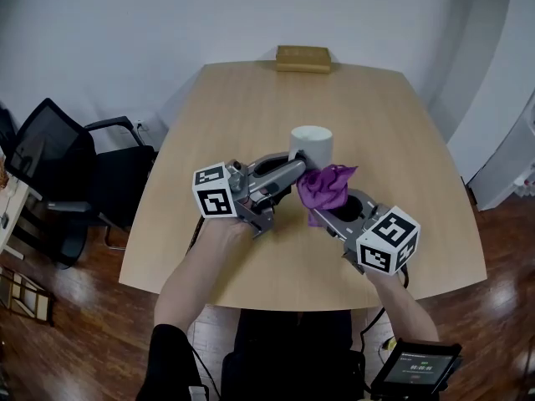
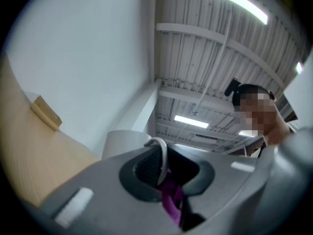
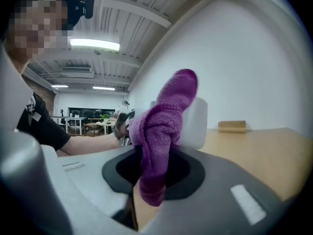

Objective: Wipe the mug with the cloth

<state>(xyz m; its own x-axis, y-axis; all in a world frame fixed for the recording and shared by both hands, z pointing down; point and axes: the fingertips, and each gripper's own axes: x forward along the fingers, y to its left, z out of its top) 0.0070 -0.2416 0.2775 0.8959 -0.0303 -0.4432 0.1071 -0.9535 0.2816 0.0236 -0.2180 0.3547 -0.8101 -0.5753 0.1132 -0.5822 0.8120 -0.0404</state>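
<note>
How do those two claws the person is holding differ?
The left gripper pinches the handle of the white mug; the right gripper pinches a bunched purple cloth. The left gripper reaches in from the mug's left, the right gripper from its near right. Both are shut.

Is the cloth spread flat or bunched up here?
Bunched up. The purple cloth stands in a crumpled wad, pinched in the right claw beside the white mug.
</note>
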